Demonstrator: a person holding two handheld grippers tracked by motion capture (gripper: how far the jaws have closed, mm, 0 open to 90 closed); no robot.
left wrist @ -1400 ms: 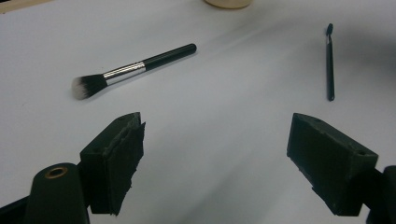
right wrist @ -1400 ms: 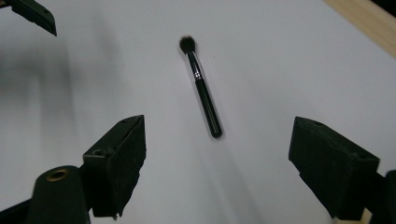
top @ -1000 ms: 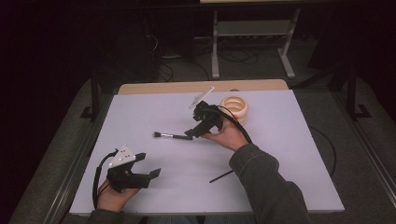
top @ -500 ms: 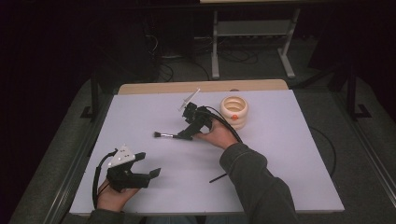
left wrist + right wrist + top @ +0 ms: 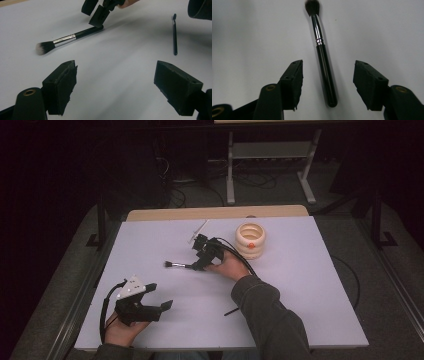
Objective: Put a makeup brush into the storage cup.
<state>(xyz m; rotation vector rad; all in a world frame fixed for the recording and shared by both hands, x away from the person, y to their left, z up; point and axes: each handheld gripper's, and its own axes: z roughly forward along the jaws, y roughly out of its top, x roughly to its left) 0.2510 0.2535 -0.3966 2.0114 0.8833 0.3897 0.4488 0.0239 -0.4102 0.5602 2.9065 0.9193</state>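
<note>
**Right tool straddled the brush handle, not yet closed**

Your right tool (image 5: 199, 261) hung over the makeup brush (image 5: 176, 265) with its jaws spread wide, one on each side of the black handle, as the right gripper view showed (image 5: 325, 77). Neither pad touched the handle. The brush lay flat on the white tabletop (image 5: 310, 285), near its middle, bristles pointing away from your right hand toward the left side. From the left gripper view the same brush (image 5: 67, 39) sat with its handle end under the far tool.

Your left tool (image 5: 161, 301) rested near the front left edge of the tabletop, jaws wide apart and holding nothing, well apart from the brush.

The risks from here looked like these. The handle was thin, round and glossy, so if you had closed on it off-centre it would likely have rolled or squirted out sideways. The jaws sat close to the butt end; a grip that far back would have let the heavier bristle end droop or swing on the lift. Pressing the pads onto the tabletop before closing could have pushed the brush along.

A second, slimmer brush (image 5: 231, 311) lay near your right sleeve (image 5: 265, 310), which could have dragged it. The ringed cream holder (image 5: 250, 240) stood just behind your right hand, within reach of a careless swing.
</note>
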